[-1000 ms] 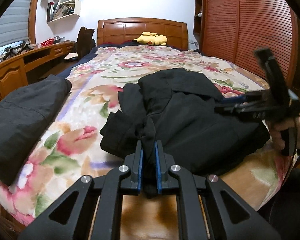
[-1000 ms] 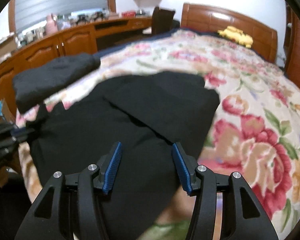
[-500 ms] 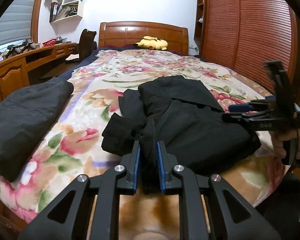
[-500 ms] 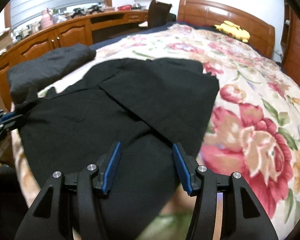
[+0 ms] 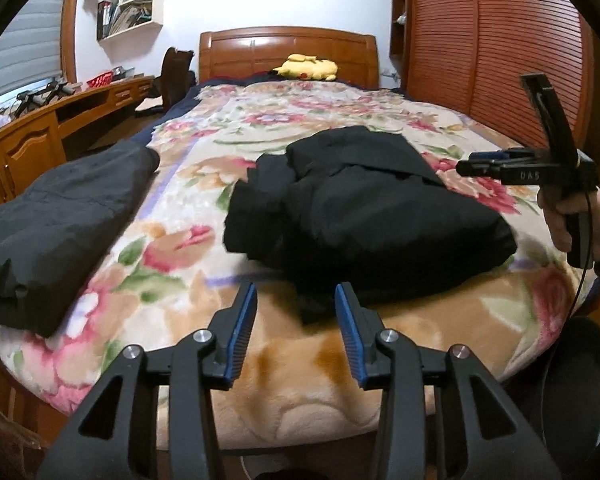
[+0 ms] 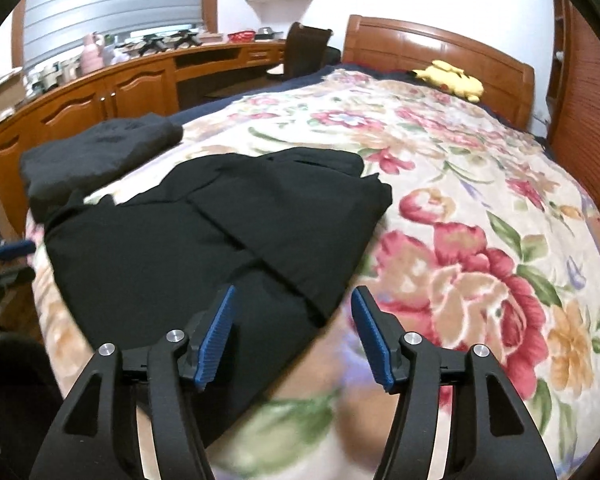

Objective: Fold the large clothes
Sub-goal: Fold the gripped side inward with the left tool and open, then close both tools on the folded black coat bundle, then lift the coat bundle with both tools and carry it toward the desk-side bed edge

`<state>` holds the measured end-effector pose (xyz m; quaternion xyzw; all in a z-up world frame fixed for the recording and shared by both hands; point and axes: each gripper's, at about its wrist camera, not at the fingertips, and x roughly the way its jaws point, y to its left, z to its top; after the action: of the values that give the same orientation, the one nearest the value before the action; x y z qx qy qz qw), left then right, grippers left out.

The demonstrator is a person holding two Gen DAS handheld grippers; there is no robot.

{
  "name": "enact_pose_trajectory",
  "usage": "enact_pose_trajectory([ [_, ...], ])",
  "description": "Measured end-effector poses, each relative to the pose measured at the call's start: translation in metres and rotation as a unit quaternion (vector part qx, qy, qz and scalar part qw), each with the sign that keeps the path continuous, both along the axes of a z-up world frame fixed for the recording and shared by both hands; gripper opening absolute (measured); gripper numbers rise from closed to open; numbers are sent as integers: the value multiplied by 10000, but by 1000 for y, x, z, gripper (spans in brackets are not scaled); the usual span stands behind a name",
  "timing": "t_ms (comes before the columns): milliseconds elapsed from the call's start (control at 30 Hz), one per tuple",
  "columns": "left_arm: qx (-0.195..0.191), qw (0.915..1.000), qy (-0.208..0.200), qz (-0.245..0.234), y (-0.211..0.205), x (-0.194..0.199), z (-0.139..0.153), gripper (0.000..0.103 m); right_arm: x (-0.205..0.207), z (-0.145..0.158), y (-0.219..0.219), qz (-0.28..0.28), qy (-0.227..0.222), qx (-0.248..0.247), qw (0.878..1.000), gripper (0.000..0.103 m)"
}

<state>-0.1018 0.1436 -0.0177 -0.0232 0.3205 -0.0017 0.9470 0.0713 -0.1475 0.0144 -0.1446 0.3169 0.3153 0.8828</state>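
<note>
A black garment (image 5: 360,216) lies folded in a thick bundle near the foot of the bed; in the right wrist view it (image 6: 220,232) shows layered flaps. My left gripper (image 5: 296,288) hangs just short of its near edge. Its jaws are opening, and a bit of dark cloth shows between the pads without being pressed. My right gripper (image 6: 294,292) hovers over the garment's right corner, its jaws opening too and gripping nothing. From the left wrist view the right gripper (image 5: 488,162) sits at the right edge, held by a hand (image 5: 572,216).
A second dark garment (image 5: 60,208) lies folded at the bed's left edge. The floral blanket (image 5: 172,248) covers the bed, with a yellow plush toy (image 5: 306,67) by the headboard. A wooden desk (image 6: 140,84) runs along the left and a wardrobe (image 5: 480,48) along the right.
My left gripper was shut on the garment's near edge; it has opened, let the cloth go and drawn back. The right gripper has pulled back a little and its jaws stand wider.
</note>
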Motion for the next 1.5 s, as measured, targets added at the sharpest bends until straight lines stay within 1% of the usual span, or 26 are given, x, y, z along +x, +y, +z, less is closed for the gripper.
enact_pose_trajectory([
  [67, -41, 10000, 13, 59, 4, 0, -1, 39, 9, 0, 1, -29, 14, 28, 10000, 67],
  [133, -65, 9999, 28, 96, 7, 1, -2, 39, 17, -1, 2, -68, 35, 48, 10000, 74],
  [200, -62, 9999, 44, 109, 9, 1, -3, 39, 25, -4, 4, -111, 60, 25, 9999, 77],
  [367, -83, 9999, 93, 106, 11, 4, -7, 39, 45, -8, 9, -191, 98, -47, 9998, 78],
  [600, -265, 9995, 143, -23, 6, 7, -17, 39, 86, -10, 15, -412, 153, -47, 9990, 81],
  [800, -387, 9990, 207, -79, 3, 16, -28, 39, 123, -14, 20, -543, 381, 76, 9978, 86],
  [967, -580, 9981, 156, -124, 7, 18, -31, 39, 147, -24, 24, -544, 741, 257, 9954, 89],
  [1133, -585, 9981, 103, -147, 5, 16, -31, 39, 162, -42, 26, -402, 1460, 589, 9867, 90],
  [1167, -569, 9982, 92, -151, 4, 15, -30, 37, 165, -48, 26, -306, 1683, 719, 9826, 90],
  [1200, -578, 9981, 80, -173, 2, 14, -30, 35, 166, -50, 27, -239, 1811, 798, 9799, 90],
  [1267, -635, 9978, 66, -202, 2, 14, -29, 30, 164, -53, 30, -189, 1849, 837, 9790, 88],
  [1300, -662, 9976, 64, -214, 2, 14, -29, 28, 163, -51, 31, -177, 1839, 851, 9791, 85],
  [1333, -709, 9972, 66, -235, 1, 15, -29, 22, 162, -51, 31, -145, 1849, 874, 9788, 79],
  [1367, -822, 9961, 69, -303, 2, 16, -29, 13, 159, -49, 31, -122, 1829, 865, 9792, 76],
  [1400, -928, 9950, 82, -371, 1, 17, -29, 9, 158, -47, 31, -106, 1793, 834, 9802, 69],
  [1433, -954, 9946, 90, -385, 0, 17, -28, 7, 156, -45, 32, -77, 1752, 789, 9813, 60],
  [1467, -891, 9952, 69, -387, -1, 17, -27, 3, 153, -41, 32, -63, 1671, 732, 9832, 55],
  [1500, -824, 9958, 42, -386, -3, 15, -26, 2, 149, -37, 31, -56, 1560, 695, 9853, 45],
])
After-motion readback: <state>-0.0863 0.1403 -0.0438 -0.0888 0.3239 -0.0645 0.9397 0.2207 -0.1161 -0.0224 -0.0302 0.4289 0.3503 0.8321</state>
